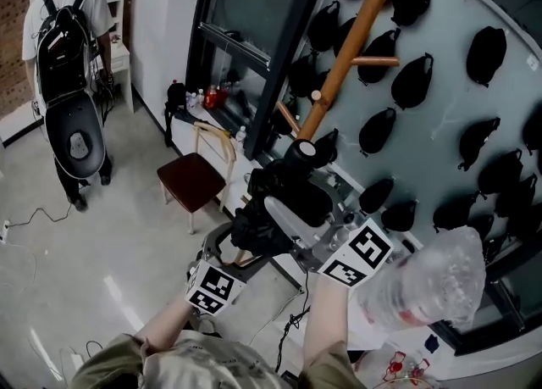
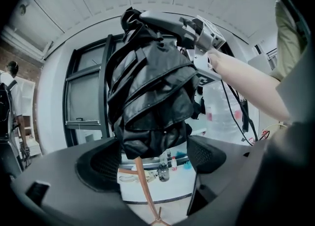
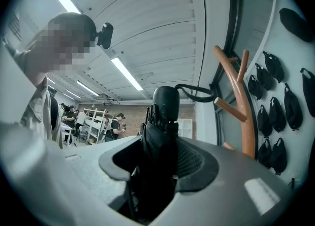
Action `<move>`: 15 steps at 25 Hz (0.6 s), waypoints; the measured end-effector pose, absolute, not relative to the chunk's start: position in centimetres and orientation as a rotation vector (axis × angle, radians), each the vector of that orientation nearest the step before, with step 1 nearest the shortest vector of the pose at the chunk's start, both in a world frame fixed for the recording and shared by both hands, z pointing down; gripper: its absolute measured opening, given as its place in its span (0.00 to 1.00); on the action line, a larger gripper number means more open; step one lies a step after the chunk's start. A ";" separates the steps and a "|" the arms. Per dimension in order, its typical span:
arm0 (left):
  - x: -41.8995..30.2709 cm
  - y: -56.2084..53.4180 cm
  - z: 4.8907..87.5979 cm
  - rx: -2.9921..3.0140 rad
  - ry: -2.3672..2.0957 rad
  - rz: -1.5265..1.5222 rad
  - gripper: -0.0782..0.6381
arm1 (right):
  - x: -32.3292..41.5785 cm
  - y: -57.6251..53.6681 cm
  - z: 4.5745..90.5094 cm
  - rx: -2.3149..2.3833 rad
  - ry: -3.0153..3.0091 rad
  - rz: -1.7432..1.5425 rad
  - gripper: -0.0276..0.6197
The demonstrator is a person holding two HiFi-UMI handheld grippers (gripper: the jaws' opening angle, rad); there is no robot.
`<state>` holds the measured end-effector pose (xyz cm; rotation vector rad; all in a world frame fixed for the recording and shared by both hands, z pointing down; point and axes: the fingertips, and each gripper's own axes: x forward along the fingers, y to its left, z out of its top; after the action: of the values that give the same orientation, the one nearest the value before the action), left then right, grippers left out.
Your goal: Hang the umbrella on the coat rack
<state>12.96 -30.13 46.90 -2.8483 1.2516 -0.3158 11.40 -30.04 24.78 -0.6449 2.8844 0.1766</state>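
A folded black umbrella (image 1: pixel 275 209) is held between both grippers in front of the wooden coat rack (image 1: pixel 343 61). My right gripper (image 3: pixel 157 163) is shut on the umbrella's shaft (image 3: pixel 155 146) just below the rounded black handle (image 3: pixel 165 103), whose wrist strap (image 3: pixel 197 91) loops toward the coat rack (image 3: pixel 242 107). The bunched canopy (image 2: pixel 150 97) fills the gap between the pads of my left gripper (image 2: pixel 152 158), which is shut on it. The right gripper (image 2: pixel 194 30) shows at the umbrella's far end in the left gripper view. The rack's pegs (image 1: pixel 375 61) stick out bare.
A wooden chair with a dark red seat (image 1: pixel 193 180) stands below the rack. Several black bags (image 1: pixel 413 80) hang on the white wall. A clear plastic bag (image 1: pixel 432 281) sits at the right. A person with a backpack (image 1: pixel 66 48) stands far left. Cables (image 1: pixel 34 213) lie on the floor.
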 end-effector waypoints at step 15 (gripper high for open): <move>11.7 -35.6 44.7 -2.855 1.108 -0.352 0.70 | 9.9 -35.9 22.2 -0.793 2.871 0.237 0.36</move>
<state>11.71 -35.60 44.68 -2.8551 1.1081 -0.3516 9.86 -35.91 22.17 -0.7934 2.8715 0.2373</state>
